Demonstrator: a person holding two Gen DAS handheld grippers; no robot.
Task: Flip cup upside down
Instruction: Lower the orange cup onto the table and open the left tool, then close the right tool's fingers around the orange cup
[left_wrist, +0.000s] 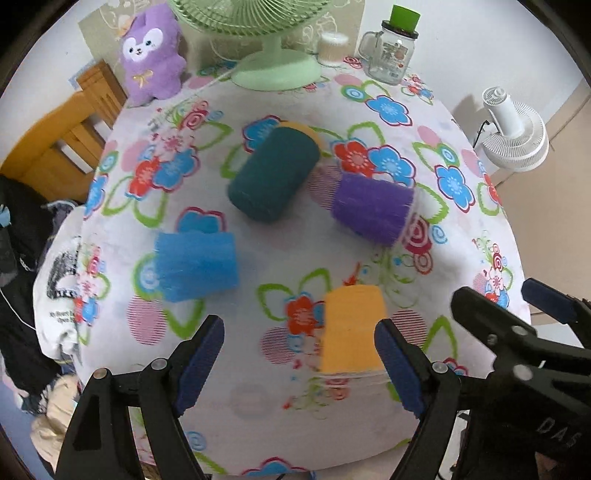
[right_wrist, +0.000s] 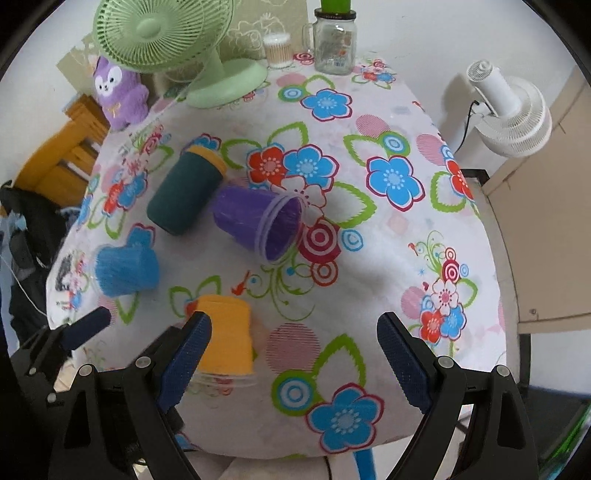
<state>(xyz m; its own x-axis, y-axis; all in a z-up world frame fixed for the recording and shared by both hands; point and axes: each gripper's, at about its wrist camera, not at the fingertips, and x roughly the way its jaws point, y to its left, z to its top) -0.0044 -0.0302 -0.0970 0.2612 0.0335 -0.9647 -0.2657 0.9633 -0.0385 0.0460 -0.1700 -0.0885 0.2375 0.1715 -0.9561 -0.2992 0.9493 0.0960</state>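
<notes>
Both pairs of jaws stand wide apart and hold nothing: the left gripper (left_wrist: 299, 365) hovers low over the near edge of the flower-print tablecloth (right_wrist: 369, 280), and the right gripper (right_wrist: 294, 360) hangs just beside it over the same edge. Between them, near the table's front, the orange ribbed plastic cup (left_wrist: 351, 328) already stands mouth down, its clear rim against the cloth and its closed base up, with the left gripper's right pad just beside it and not clearly touching. That cup looks finished. Three others lie on their sides further back: the blue ribbed plastic cup (right_wrist: 125, 269) to the left, the purple ribbed plastic cup (right_wrist: 258, 225) with its open mouth facing the right gripper's side, and the dark teal cylindrical cup with a yellow rim (right_wrist: 184, 188) beside it. Judged so, one of four is inverted, and the toppled three remain.
</notes>
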